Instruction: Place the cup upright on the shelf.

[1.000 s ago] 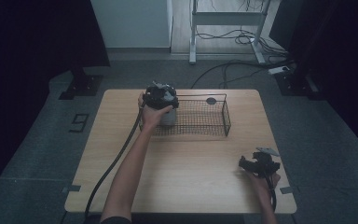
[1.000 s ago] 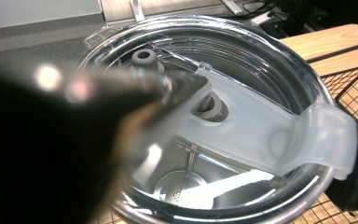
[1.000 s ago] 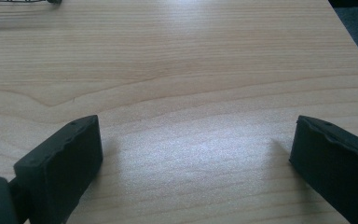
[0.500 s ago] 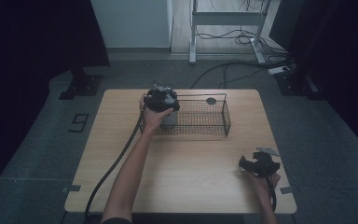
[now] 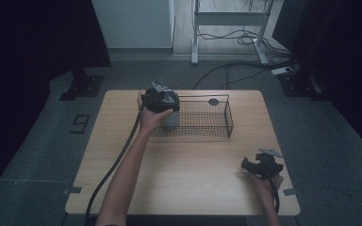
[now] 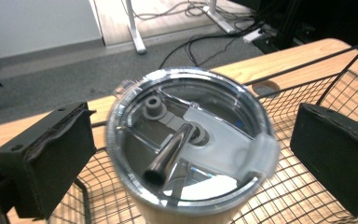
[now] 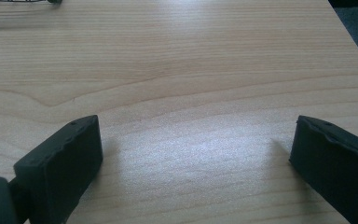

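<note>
A metal tumbler (image 6: 191, 140) with a clear lid and a metal straw (image 6: 170, 151) stands upright in the left end of a black wire basket (image 5: 207, 120). My left gripper (image 6: 191, 158) hovers over it from above, open. One jaw stands on each side of the lid, with a small gap on both sides. In the high view the left gripper (image 5: 160, 100) covers the top of the tumbler (image 5: 170, 120). My right gripper (image 5: 262, 165) rests low over the table's near right corner. It is open, with bare wood between the jaws (image 7: 198, 168).
The basket (image 6: 307, 93) sits at the far middle of the wooden table (image 5: 184, 165), with a round hole (image 5: 213, 101) in the tabletop behind it. The left gripper's cable (image 5: 113, 169) trails down the table's left side. Desk legs and cables lie on the floor beyond.
</note>
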